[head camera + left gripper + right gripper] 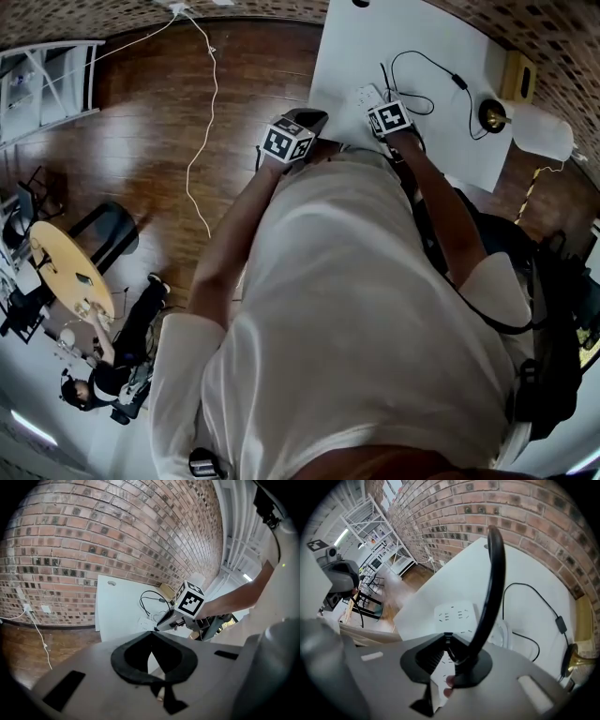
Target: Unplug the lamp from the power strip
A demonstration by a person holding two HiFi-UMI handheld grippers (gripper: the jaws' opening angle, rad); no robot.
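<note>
A white power strip [457,616] lies on the white table [347,47], near its front edge. My right gripper [449,639] points steeply down over the strip's near end, shut on the lamp's black cord [490,588] at its plug end; the cord arcs up from the jaws. Whether the plug still sits in a socket is hidden. The cord, with its inline switch [560,623], loops to the brass lamp [492,114]. My left gripper [151,634] hovers off the table's left corner, shut and empty. From it I see the right gripper [190,603] over the strip [146,620].
A brick wall [93,536] backs the table. A white cable [202,141] trails over the wooden floor from a wall socket [26,607]. A white shelf rack [47,84] and a round yellow table [70,267] stand far left. A tan box [517,75] sits beside the lamp.
</note>
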